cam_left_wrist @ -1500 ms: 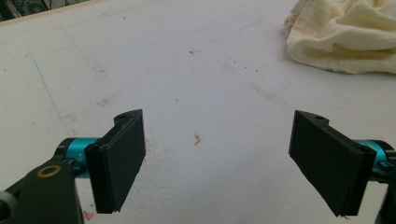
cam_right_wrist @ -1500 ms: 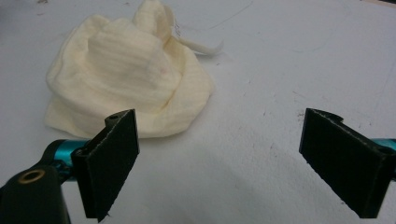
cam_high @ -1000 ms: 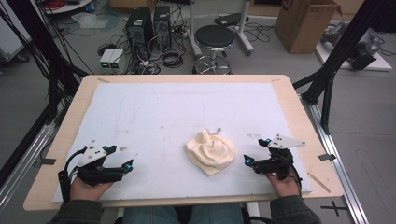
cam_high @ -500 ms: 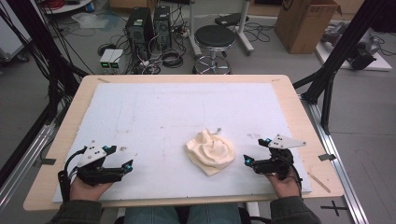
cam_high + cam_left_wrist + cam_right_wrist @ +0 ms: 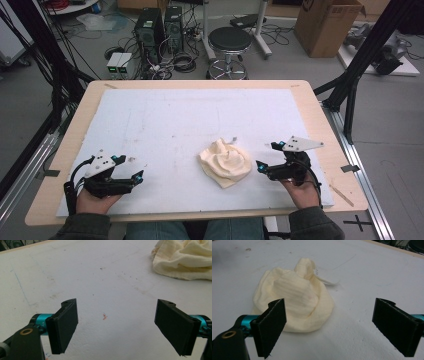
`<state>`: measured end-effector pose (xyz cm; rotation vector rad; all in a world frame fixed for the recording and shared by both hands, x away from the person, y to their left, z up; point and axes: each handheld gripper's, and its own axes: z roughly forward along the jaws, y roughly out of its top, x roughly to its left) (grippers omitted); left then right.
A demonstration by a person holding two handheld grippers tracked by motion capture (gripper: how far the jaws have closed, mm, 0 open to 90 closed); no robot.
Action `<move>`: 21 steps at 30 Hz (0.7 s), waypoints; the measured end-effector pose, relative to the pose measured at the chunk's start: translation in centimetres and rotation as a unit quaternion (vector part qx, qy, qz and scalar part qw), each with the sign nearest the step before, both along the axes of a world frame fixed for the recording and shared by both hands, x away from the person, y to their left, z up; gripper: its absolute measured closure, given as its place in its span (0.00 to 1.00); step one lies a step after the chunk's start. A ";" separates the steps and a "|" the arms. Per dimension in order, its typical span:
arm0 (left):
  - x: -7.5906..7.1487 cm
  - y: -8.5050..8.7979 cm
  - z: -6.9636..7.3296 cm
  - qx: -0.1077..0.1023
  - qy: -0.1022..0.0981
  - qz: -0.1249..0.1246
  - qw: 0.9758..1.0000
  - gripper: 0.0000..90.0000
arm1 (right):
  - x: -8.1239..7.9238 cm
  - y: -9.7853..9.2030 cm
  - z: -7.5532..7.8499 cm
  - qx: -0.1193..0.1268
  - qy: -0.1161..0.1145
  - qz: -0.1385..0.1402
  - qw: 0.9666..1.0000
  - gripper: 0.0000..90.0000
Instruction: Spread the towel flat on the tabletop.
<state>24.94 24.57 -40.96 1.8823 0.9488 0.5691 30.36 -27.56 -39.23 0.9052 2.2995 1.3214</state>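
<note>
Cloth: a cream cloth lies crumpled in a heap on the white mat, near the front edge, a little right of the middle.
Cloth, high view: the folds look like soft ridges, and a small pale tag sticks out at the far side.
Cloth, right gripper view: here the cloth is close, the ribbed weave is visible, and a white label lies flat on the mat just behind it.
Cloth, left gripper view: the cloth is at the upper right corner, farther away, with its edge cut by the frame.
Right gripper: the right gripper rests on the mat just beside the cloth, on its right, not touching it; a hand holds it from the front.
Right gripper, own view: the jaws stand wide apart with nothing between them; the left jaw is in front of the cloth's near edge.
Left gripper: the left gripper is low on the mat at the front left, well apart from the cloth.
Left gripper, own view: the jaws are wide apart and hold nothing; between them is bare mat with a small red mark.
Table: a wooden table carries the mat.
Floor, high view: a black stool, computer towers and a cardboard box stand behind the table.
</note>
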 end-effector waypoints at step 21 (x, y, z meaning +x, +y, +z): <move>-0.5 0.4 0.1 -0.004 -0.005 0.001 1.000 0.21 | 2.4 5.4 2.2 -0.005 0.025 0.065 0.998 0.13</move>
